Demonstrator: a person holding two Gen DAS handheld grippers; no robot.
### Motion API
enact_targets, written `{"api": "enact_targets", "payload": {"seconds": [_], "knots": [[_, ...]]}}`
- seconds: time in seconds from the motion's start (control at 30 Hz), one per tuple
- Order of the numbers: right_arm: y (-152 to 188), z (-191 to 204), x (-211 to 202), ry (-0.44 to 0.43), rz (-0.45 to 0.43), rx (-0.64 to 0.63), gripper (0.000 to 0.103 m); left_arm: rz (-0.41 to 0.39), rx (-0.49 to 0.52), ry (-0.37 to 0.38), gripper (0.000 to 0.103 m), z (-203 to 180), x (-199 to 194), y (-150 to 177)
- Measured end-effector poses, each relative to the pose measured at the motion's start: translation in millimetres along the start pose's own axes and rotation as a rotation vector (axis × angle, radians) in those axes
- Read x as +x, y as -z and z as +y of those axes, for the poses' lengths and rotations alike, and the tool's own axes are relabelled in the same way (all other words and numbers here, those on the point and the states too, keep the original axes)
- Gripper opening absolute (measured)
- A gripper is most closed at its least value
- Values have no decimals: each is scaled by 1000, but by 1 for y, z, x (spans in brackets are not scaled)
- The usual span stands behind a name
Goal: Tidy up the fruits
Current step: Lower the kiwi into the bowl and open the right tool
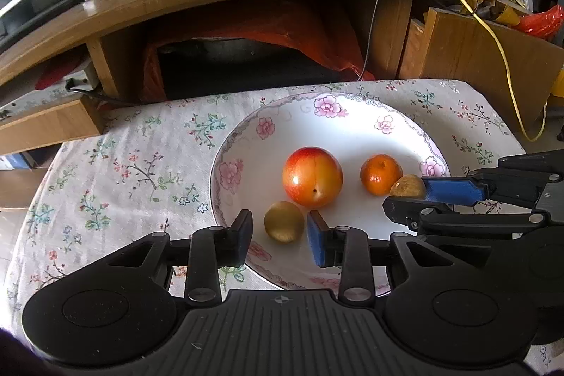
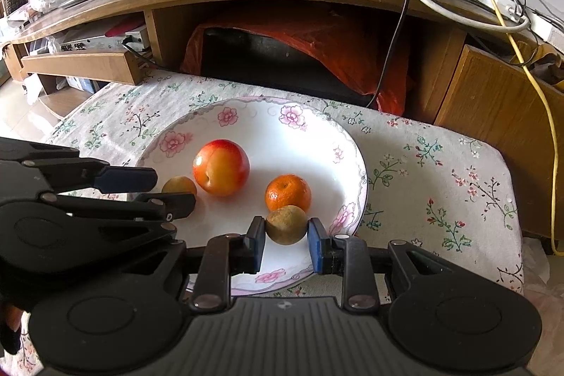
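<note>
**Four fruits on the plate, one of them in your right gripper**

Left wrist view: your left gripper (image 1: 280, 236) hangs over the near edge of the floral plate (image 1: 246, 136), which sits on a flowered cloth (image 1: 123, 164). Its jaws stand apart around a small yellow-brown fruit (image 1: 284, 221) lying on the plate; the blue pad on the right is just beside the fruit, and a clear gap separates the fruit from the black left finger, so nothing is gripped. At the plate's centre sits the red-yellow apple (image 1: 312, 177), just behind that fruit. The orange (image 1: 380, 174) lies toward the plate's right side. Your right gripper (image 1: 405, 199) comes in over the plate's right rim, closed on a brownish fruit (image 1: 407, 186) just beside the orange.

Right wrist view: your right gripper (image 2: 286, 236) clamps the brownish fruit (image 2: 285, 224) between both pads, above the plate's (image 2: 253, 118) near right part, touching or almost touching the orange (image 2: 288, 192). The apple (image 2: 221, 167) holds the plate's centre. At the plate's left edge, your left gripper (image 2: 169, 189) flanks the yellow-brown fruit (image 2: 179, 185).
</note>
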State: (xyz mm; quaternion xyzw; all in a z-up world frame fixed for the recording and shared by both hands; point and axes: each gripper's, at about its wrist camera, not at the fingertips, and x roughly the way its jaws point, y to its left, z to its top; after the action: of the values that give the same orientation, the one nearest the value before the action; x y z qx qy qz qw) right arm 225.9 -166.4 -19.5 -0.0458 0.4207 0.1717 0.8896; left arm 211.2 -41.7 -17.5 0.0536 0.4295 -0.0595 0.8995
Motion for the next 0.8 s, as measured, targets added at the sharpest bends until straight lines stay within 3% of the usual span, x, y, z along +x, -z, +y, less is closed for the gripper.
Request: {"api": "enact_targets", "payload": {"seconds": [0.8], "knots": [[-2,-2,-13,4,-47,33,28,-34,-11,0,53,3,-19,1]]}}
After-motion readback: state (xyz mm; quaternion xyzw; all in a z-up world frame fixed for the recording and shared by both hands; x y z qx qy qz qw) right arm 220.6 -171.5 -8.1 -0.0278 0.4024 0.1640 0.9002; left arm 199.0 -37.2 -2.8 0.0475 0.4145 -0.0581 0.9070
